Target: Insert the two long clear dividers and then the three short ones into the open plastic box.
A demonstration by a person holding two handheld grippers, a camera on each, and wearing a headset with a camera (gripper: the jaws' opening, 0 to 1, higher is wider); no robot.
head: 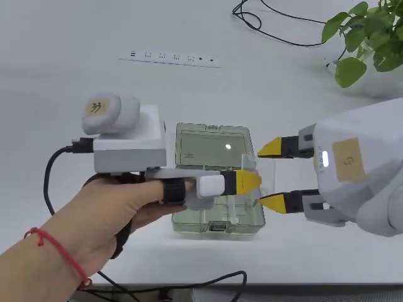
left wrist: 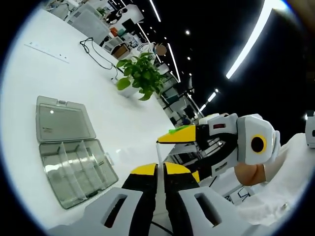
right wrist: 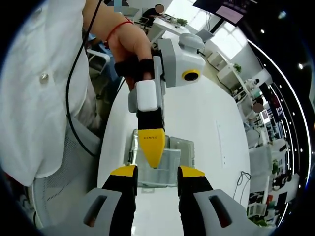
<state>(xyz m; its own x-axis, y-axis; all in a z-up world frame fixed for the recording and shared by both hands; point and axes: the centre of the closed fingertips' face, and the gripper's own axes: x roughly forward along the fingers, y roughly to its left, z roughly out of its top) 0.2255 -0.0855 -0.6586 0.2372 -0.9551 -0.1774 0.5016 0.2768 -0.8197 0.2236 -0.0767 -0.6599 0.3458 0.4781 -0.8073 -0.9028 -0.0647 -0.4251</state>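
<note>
Right now your left gripper (head: 254, 181) has its jaws pressed together above the right side of the open plastic box (head: 195, 225), which lies on the white table (head: 63, 75) with its lid folded back and clear dividers (left wrist: 65, 164) standing in its base, while your right gripper (head: 261, 175) faces it, jaws spread wide.

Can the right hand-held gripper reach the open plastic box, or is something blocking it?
Probably not cleanly. The left hand-held gripper, jaws shut, hangs over the plastic box directly in front of the right hand-held gripper, whose jaws are open, so it blocks the direct way in.
</note>
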